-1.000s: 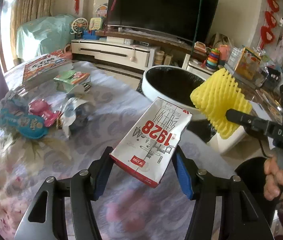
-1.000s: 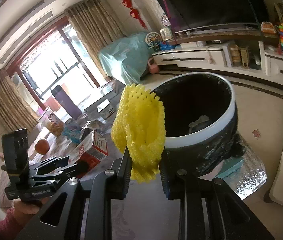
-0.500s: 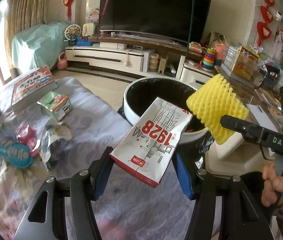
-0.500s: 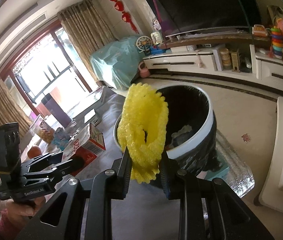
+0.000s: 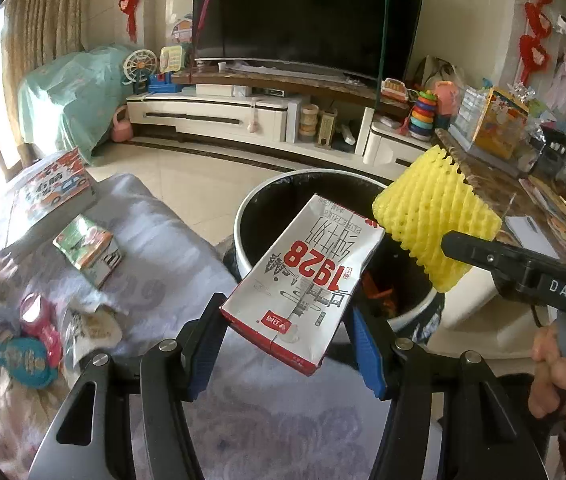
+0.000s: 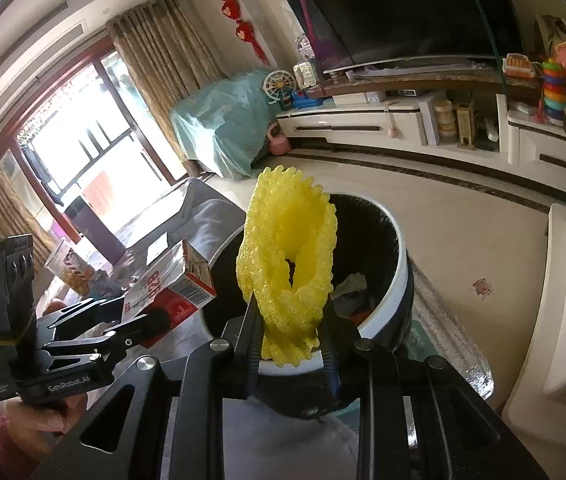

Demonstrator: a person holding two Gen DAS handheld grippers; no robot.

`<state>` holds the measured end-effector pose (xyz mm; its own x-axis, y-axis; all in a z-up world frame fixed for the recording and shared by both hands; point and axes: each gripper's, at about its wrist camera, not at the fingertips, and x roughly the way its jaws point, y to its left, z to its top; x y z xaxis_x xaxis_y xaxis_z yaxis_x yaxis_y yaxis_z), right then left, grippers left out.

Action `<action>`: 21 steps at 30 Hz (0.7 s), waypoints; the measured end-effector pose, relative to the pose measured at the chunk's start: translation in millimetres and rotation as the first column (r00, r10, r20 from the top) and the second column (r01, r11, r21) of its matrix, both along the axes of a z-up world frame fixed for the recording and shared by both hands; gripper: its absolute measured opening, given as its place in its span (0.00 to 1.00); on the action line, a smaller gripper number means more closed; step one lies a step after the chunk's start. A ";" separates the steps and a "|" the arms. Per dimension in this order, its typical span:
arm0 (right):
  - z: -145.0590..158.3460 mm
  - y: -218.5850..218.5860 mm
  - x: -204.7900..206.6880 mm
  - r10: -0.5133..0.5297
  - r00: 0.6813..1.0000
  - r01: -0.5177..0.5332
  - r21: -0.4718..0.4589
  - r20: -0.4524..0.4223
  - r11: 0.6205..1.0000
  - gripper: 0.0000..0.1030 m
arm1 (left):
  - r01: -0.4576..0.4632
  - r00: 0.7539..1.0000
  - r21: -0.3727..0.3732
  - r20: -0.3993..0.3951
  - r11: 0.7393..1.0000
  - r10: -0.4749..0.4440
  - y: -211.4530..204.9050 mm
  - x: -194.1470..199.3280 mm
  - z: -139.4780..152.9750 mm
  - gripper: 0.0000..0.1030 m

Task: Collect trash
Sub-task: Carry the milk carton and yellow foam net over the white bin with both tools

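Over bin (image 5: 243, 216) rim: L gripper (image 5: 287, 340) clamped on 1928 milk carton (image 5: 303, 280), R gripper (image 6: 291, 332) pinching yellow foam fruit net (image 6: 287, 256) just beside it; trash w/ orange scraps inside bin.

Both tongs have moved toward the bin (image 5: 251, 208). The carton (image 5: 303, 276) in the left tongs (image 5: 283, 344) now overlaps the bin's rim, and the yellow net (image 6: 287, 256) in the right tongs (image 6: 293, 336) hangs over its near edge. The desk (image 5: 171, 240) clutter lies farther from the bin.

Daylit, window (image 6: 71, 160) glare – fisheye-warped, dark corners
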<state>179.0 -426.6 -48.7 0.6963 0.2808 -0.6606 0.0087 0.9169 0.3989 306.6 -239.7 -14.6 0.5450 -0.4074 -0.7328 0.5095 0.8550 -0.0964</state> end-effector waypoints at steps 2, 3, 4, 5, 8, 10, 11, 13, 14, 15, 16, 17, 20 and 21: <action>-1.0 -1.9 5.1 -0.001 1.000 0.001 -0.001 -0.007 1.000 0.25 | -0.001 1.000 0.007 -0.001 1.000 0.001 -4.7 5.8 -0.3 0.56; -1.8 -2.9 7.1 -0.001 1.000 0.001 -0.001 -0.011 1.000 0.25 | 0.000 1.000 0.012 -0.002 1.000 0.000 -7.4 9.8 -0.9 0.56; -2.6 -4.4 9.5 -0.002 1.000 0.001 -0.002 -0.016 1.000 0.25 | 0.000 1.000 0.015 -0.002 1.000 0.000 -9.9 11.3 -0.8 0.56; -3.0 -5.5 11.6 -0.001 1.000 0.001 -0.003 -0.019 1.000 0.25 | 0.001 1.000 0.019 -0.002 1.000 -0.001 -12.4 13.9 -0.9 0.56; -5.8 -7.4 16.4 0.005 0.999 -0.005 -0.007 -0.035 1.000 0.25 | 0.003 1.000 0.032 -0.001 0.999 -0.003 -18.9 21.7 -2.0 0.56; -8.3 -8.2 19.6 0.007 0.999 -0.008 -0.008 -0.044 1.000 0.25 | 0.005 1.000 0.038 -0.005 0.999 -0.005 -22.8 26.5 -2.8 0.56; -9.0 -8.6 20.2 0.008 0.999 -0.009 -0.008 -0.047 1.000 0.25 | 0.005 1.000 0.041 -0.005 0.999 -0.005 -24.8 29.2 -3.3 0.56; -10.2 -9.9 23.2 0.010 0.998 -0.011 -0.009 -0.055 1.000 0.25 | 0.007 1.000 0.046 -0.007 0.999 -0.007 -28.7 33.6 -4.0 0.56; -10.2 -10.6 25.0 0.010 0.998 -0.011 -0.010 -0.058 1.000 0.25 | 0.009 1.000 0.049 -0.007 0.999 -0.008 -30.9 35.7 -4.4 0.56; -10.7 -11.2 26.0 0.010 0.998 -0.010 -0.010 -0.062 1.000 0.25 | 0.011 1.000 0.052 -0.008 0.999 -0.010 -32.8 37.4 -4.9 0.56; -10.8 -12.0 27.7 0.010 0.998 -0.010 -0.010 -0.064 1.000 0.25 | 0.013 1.000 0.054 -0.009 0.998 -0.013 -33.2 38.8 -5.5 0.56; -10.4 -11.1 28.4 0.010 0.998 -0.011 -0.010 -0.066 1.000 0.25 | 0.014 1.000 0.057 -0.009 0.998 -0.014 -35.0 40.3 -6.0 0.56; -11.3 -13.0 32.3 0.012 0.997 -0.013 -0.011 -0.073 1.000 0.25 | 0.018 1.000 0.063 -0.012 0.998 -0.017 -39.1 42.9 -7.9 0.56; -11.7 -13.1 33.5 0.013 0.997 -0.014 -0.010 -0.076 1.000 0.25 | 0.018 1.000 0.065 -0.012 0.998 -0.017 -40.0 43.8 -8.3 0.56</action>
